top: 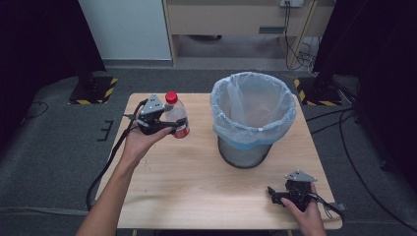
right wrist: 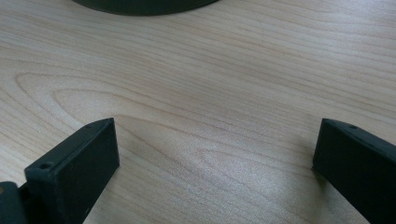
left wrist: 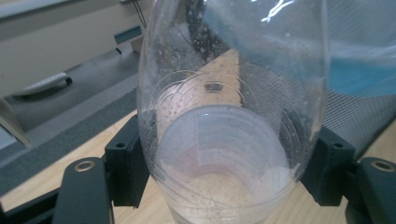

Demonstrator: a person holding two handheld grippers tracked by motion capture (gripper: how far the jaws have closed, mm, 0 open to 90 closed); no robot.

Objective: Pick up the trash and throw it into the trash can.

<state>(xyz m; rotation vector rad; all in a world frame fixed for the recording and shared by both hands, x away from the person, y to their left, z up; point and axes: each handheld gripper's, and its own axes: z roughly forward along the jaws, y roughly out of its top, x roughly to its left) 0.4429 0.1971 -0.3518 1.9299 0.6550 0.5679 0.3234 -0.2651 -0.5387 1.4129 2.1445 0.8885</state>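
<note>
A clear plastic bottle with a red cap and red label is held above the table's left side, and my left gripper is shut on it. In the left gripper view the bottle stands between the black pads, which press on both its sides. My right gripper rests low at the table's near right corner. In the right gripper view its jaws stand wide apart over bare wood, and the right gripper is open with nothing between its fingers.
A mesh waste bin lined with a pale blue bag stands at the table's right middle; its dark base shows ahead of the right gripper. The wooden table ends at grey carpet. Cables trail off both sides.
</note>
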